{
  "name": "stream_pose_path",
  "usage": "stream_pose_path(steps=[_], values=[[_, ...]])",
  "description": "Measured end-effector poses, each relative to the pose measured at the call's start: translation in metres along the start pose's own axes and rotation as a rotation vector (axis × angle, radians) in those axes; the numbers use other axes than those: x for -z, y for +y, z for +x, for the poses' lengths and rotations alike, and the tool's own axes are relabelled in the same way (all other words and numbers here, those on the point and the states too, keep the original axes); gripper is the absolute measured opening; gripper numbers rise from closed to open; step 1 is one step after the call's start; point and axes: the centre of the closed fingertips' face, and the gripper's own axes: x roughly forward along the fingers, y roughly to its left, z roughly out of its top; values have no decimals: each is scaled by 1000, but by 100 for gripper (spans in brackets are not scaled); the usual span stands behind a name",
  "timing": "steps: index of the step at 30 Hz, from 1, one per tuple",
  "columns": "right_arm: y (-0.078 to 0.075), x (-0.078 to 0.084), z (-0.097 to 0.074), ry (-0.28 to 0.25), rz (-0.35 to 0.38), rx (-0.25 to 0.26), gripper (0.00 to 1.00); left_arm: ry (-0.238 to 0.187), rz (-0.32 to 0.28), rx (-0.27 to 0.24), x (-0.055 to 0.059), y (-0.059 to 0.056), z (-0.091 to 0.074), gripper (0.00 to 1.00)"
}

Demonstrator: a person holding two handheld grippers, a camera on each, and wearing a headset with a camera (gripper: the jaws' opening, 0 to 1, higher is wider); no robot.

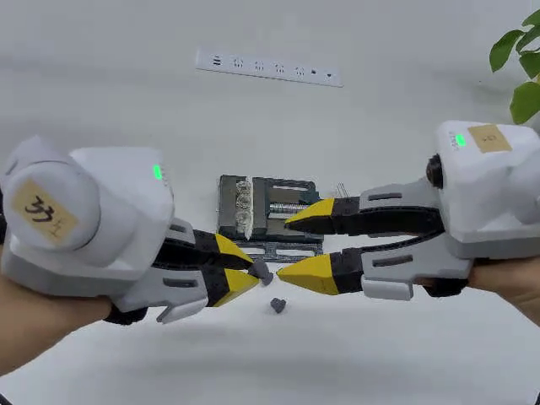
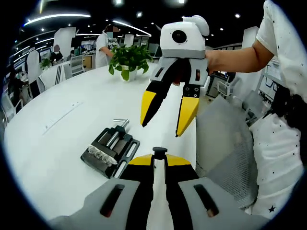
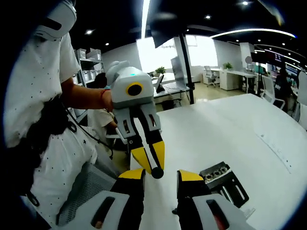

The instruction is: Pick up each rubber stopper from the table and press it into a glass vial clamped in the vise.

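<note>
Stopper (image 1: 261,272): small, dark, pinched at the very tips of the left gripper (image 1: 251,272), whose jaws are closed on it. Most of its body juts forward past the yellow fingertips, probably so the plug end stays free to enter a vial mouth. It is held off the table (image 1: 380,354), in front of the vise (image 1: 283,198) and not yet over it. Right gripper (image 1: 284,246): jaws spread wide and holding nothing, tips pointing at the stopper. Its lower tip sits just beside the stopper, seemingly apart from it, perhaps for a re-grip or to steady it. Second stopper (image 1: 278,305): loose on the table just below both sets of tips. Vials (image 1: 244,205): a row clamped upright in the vise, likely so pressing cannot tip them.
</note>
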Motion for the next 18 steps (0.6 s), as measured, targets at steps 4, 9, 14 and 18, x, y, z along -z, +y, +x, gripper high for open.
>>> stream_pose_path(steps=[4, 9, 14, 18], values=[[4, -1, 4, 23, -23, -29, 18, -9, 8, -2, -5, 0, -3, 4], [4, -3, 5, 32, -35, -43, 15, -17, 19, -1, -10, 0, -7, 4], [7, -3, 8, 46, -45, -64, 13, -21, 32, 2, -14, 0, -10, 4], [9, -3, 8, 49, -51, -69, 11, -23, 39, 5, -16, -1, -11, 4]])
